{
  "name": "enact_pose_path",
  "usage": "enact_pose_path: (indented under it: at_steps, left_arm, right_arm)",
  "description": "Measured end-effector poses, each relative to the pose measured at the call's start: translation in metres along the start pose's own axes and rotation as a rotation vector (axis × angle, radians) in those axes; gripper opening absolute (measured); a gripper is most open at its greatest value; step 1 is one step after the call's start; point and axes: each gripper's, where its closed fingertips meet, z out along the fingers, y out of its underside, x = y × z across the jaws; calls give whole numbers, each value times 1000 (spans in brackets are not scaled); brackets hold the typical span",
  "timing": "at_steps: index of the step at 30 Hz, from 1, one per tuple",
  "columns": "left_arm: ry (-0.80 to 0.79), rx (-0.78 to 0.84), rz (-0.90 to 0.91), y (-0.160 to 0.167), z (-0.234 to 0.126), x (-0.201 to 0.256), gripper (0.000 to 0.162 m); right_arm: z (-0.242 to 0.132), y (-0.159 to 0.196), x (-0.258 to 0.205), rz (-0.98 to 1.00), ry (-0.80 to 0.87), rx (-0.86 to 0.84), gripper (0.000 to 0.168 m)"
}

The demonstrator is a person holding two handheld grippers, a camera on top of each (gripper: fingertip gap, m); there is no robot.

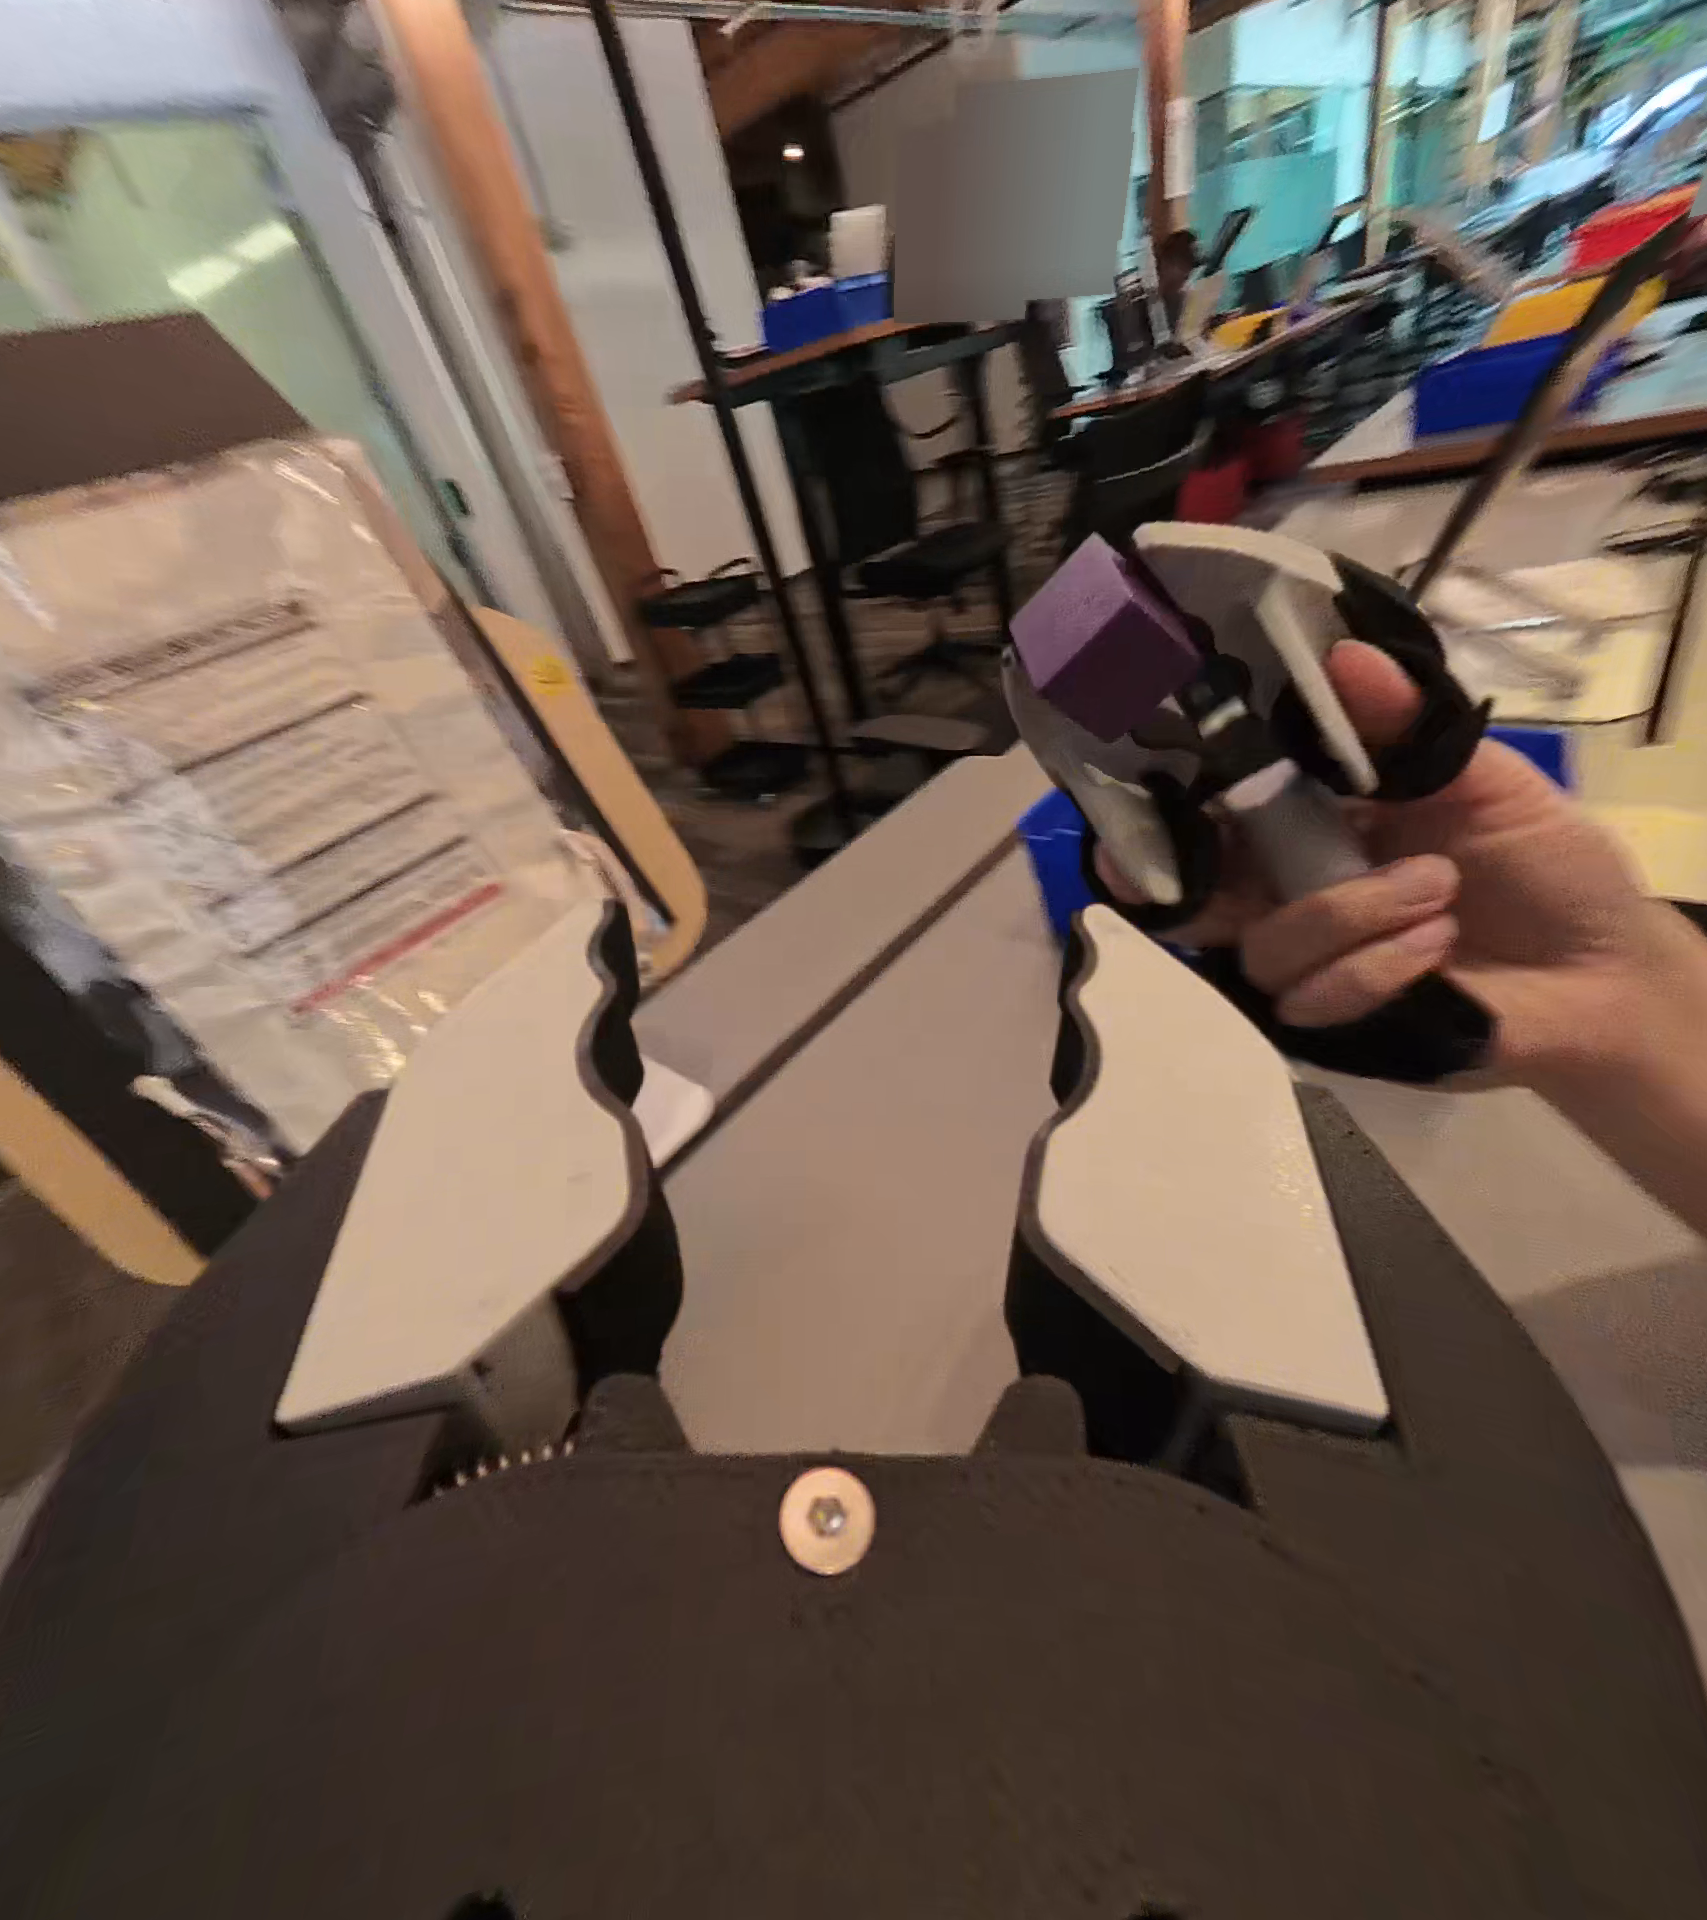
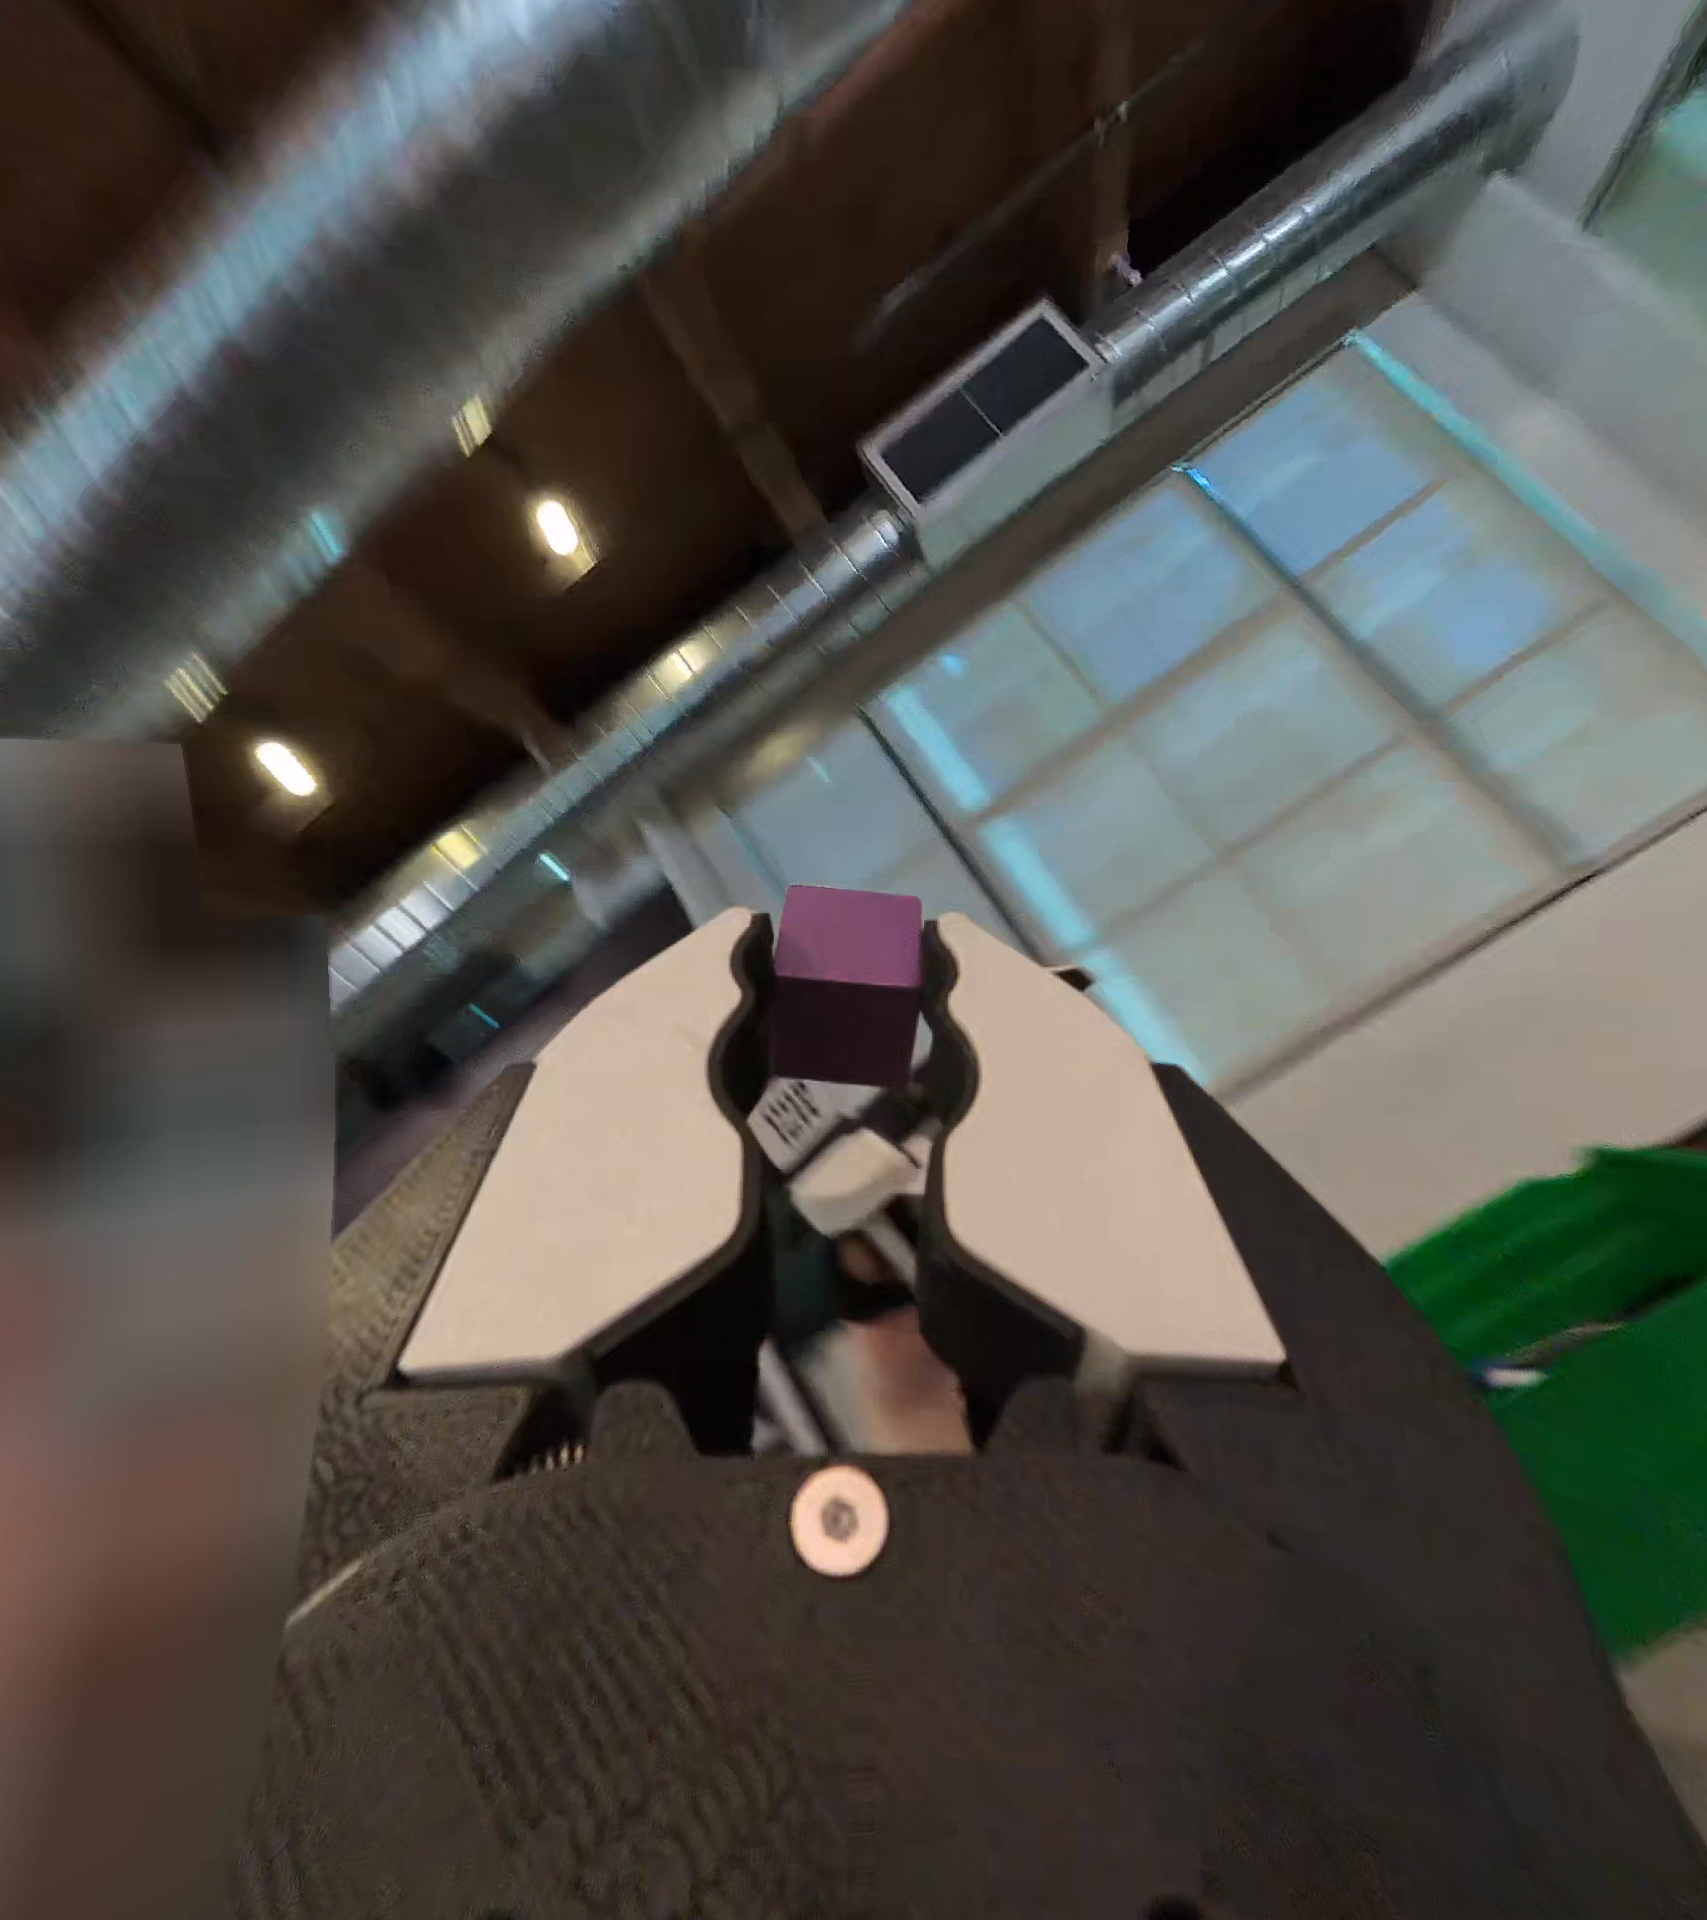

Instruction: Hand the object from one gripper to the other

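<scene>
A small purple cube (image 2: pixel 844 982) sits pinched between the tips of my right gripper (image 2: pixel 846 951), which points up toward the ceiling. In the left wrist view the same cube (image 1: pixel 1103 649) shows in the right gripper (image 1: pixel 1119 623), held up in a bare hand (image 1: pixel 1451 894) at the upper right. My left gripper (image 1: pixel 849 935) is open and empty, its fingers (image 1: pixel 516 1164) spread wide above the grey table (image 1: pixel 828 1195). The cube is above and to the right of the left gripper's tips, apart from them.
A plastic-wrapped sheet on a board (image 1: pixel 205 769) leans at the left. A black rack pole (image 1: pixel 724 416) stands behind the table. A blue bin (image 1: pixel 1051 862) lies past the table's far edge. A green bin (image 2: pixel 1607 1351) shows at the right of the right wrist view.
</scene>
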Motion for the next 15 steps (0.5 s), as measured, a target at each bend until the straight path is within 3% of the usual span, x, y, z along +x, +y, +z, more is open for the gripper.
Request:
enact_pose_path:
  at_steps: [2,5,10,12,15]
  left_arm:
    - [-102,34,128,-3,9,-3,80]
    - [-168,105,340,-10,18,14,74]
    - [-248,66,559,-3,32,30,61]
    - [-307,98,616,-7,29,28,48]
    - [-328,59,682,-2,31,26,43]
  right_arm:
    - [-8,-6,17,277,-52,98,28]
    - [-8,3,31,456,-120,158,27]
    - [1,27,35,498,-138,171,28]
    - [-1,27,39,479,-115,195,28]
    - [1,32,38,400,-94,172,28]
